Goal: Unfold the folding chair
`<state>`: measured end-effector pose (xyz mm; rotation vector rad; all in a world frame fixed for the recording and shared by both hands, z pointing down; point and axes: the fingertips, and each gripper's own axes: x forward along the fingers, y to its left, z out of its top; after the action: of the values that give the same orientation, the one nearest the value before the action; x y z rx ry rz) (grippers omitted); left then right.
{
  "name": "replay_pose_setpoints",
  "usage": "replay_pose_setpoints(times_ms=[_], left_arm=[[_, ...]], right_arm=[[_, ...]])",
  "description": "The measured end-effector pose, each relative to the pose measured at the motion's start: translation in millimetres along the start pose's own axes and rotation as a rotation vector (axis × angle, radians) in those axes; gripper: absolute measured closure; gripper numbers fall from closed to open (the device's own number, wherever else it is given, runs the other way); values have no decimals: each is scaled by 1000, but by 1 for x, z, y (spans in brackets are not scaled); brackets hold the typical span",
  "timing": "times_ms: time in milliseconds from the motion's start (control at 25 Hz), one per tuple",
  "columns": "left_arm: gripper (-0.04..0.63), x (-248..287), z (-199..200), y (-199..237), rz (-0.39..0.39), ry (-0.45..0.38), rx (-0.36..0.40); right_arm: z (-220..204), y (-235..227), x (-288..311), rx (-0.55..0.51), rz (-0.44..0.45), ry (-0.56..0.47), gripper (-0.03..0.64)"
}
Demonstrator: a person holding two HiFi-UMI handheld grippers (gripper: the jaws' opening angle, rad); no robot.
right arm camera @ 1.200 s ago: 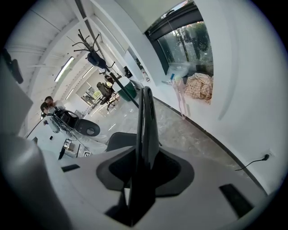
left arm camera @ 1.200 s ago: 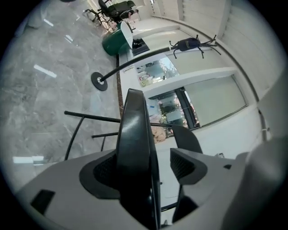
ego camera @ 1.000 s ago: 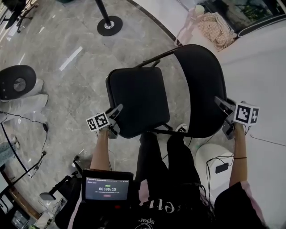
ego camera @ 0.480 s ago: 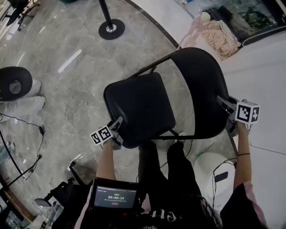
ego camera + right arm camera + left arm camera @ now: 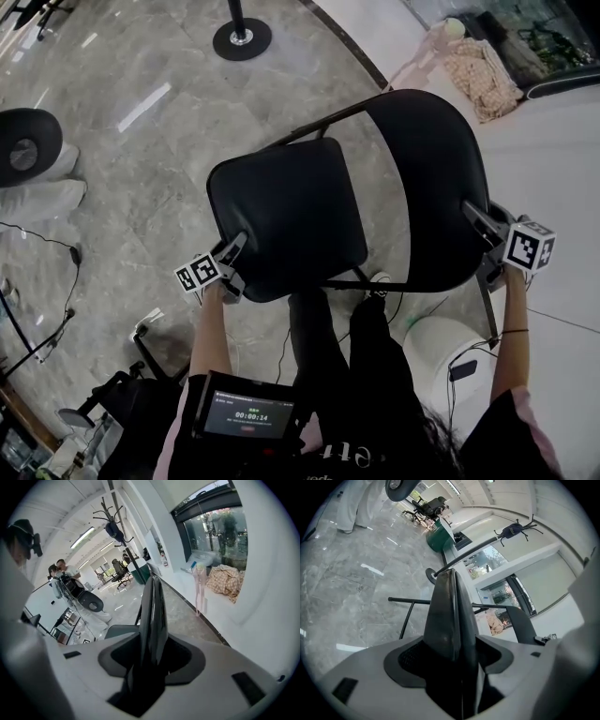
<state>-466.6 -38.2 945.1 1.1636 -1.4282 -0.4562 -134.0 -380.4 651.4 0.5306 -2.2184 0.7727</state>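
A black folding chair stands in front of me, its padded seat [image 5: 286, 211] swung out nearly flat and its curved backrest [image 5: 427, 178] to the right. My left gripper [image 5: 234, 255] is shut on the seat's near left corner. In the left gripper view the seat [image 5: 450, 616] runs edge-on between the jaws. My right gripper [image 5: 483, 225] is shut on the backrest's right edge, which also shows edge-on [image 5: 152, 616] in the right gripper view. Both pairs of jaws have just been opening, each still with its part of the chair between them.
The chair's metal frame tubes [image 5: 319, 122] run behind the seat. A stanchion base [image 5: 241, 38] stands far back. A round black-and-white device [image 5: 23, 155] is at the left, cables [image 5: 66, 291] trail on the marble floor, and a white rounded object [image 5: 441, 342] sits by my legs.
The seat has swung further down and out from the backrest. My left gripper went down and nearer with it; my right gripper shifted slightly right along with the backrest.
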Motion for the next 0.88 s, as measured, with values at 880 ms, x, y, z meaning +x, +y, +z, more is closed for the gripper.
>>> replay_pose_setpoints(times_ms=[880], left_arm=[[247,-81,-15,41,163,-87,-94]], right_arm=[[-13,132,39,-171,90,97,341]])
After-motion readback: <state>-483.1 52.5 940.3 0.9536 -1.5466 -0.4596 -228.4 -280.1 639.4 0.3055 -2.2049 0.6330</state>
